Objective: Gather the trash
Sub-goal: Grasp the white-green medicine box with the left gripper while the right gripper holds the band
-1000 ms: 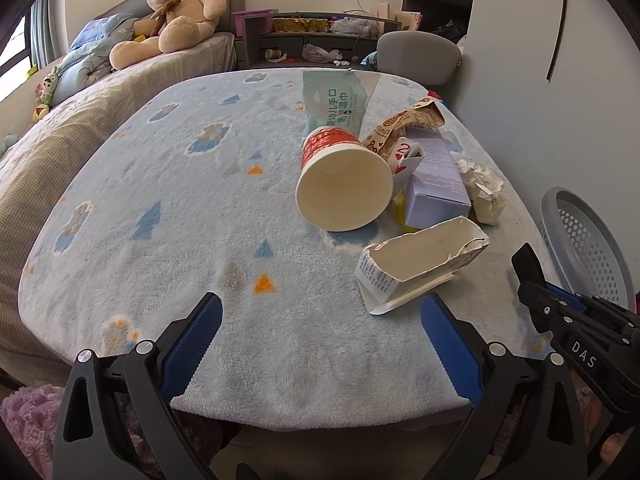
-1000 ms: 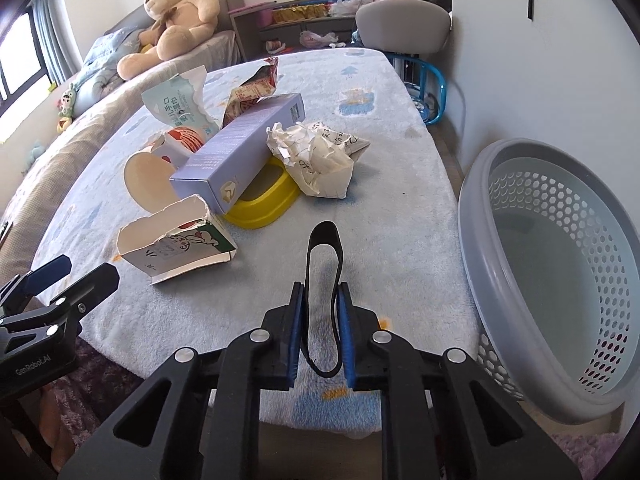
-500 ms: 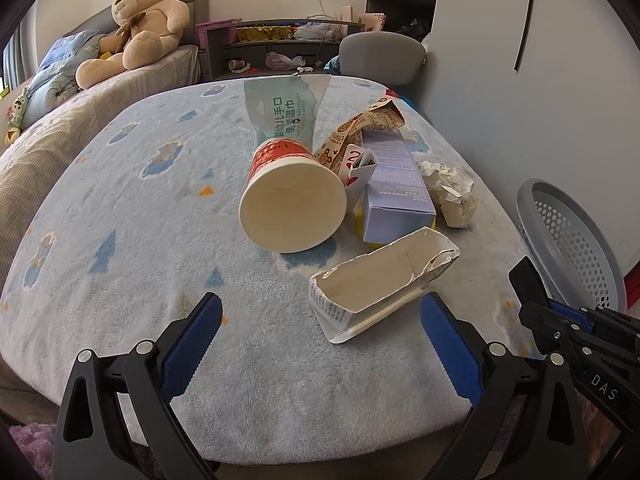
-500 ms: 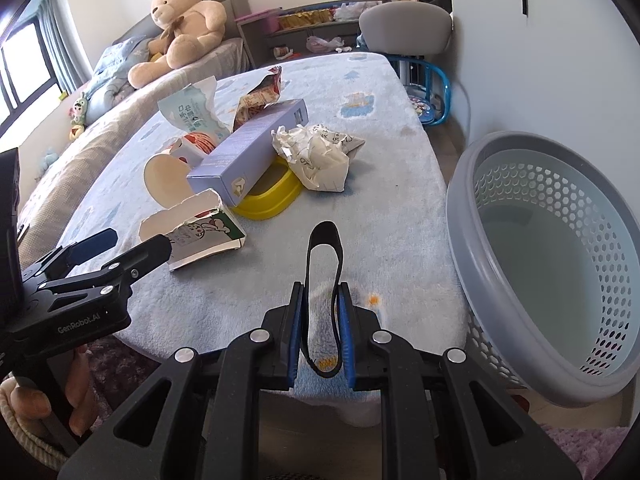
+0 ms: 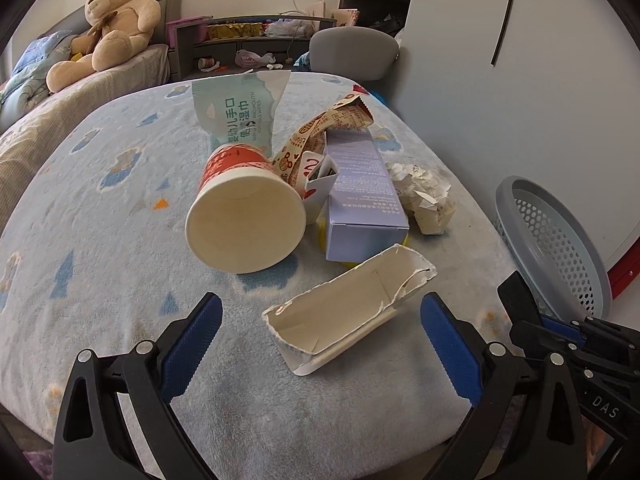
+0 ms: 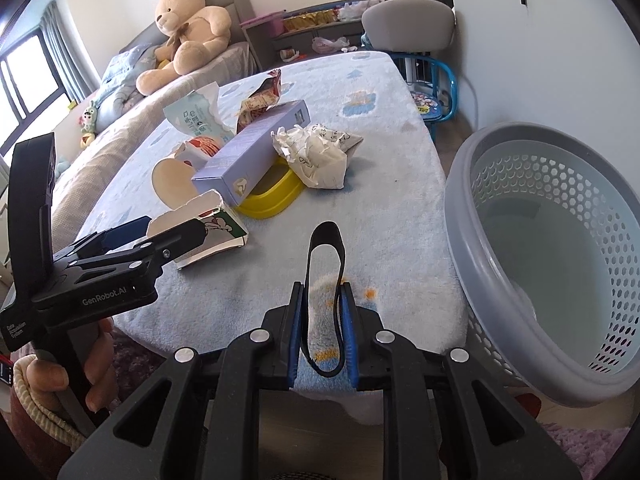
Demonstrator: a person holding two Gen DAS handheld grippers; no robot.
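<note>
A bed [image 5: 100, 240] fills most of the room in front of me, covered by a pale blue fleece blanket [image 6: 400, 208] with small cloud and triangle shapes. Off its right edge stands a grey basket [image 6: 472, 216] with a perforated wall, tipped toward the bed. A big teddy bear [image 5: 108, 28] sits near the headboard, and a grey chair [image 6: 408, 20] stands beyond the far end.

The trash lies in a cluster on the blanket. A lilac box [image 5: 360, 184] rests on a yellow dish [image 6: 268, 200]. Left of it a paper cup [image 5: 244, 220] lies on its side, red band at the rim, its pale base facing the near edge. A torn teal wipes packet [image 5: 236, 116] sticks up behind the cup, and a crumpled snack wrapper [image 5: 332, 128] leans against the box. A wad of crumpled paper [image 6: 316, 156] sits just right of the box. Nearest of all is a torn carton [image 5: 352, 316], lying open side up.

The left gripper [image 5: 320, 344] hangs over the near edge with its blue pads spread wide, the carton lying between them; neither pad presses on it. The right gripper [image 6: 324, 320] is pinched closed on a black loop [image 6: 325, 236] that stands up between its pads, above the blanket beside the basket. A hand [image 6: 60, 380] grips the left tool's handle.
</note>
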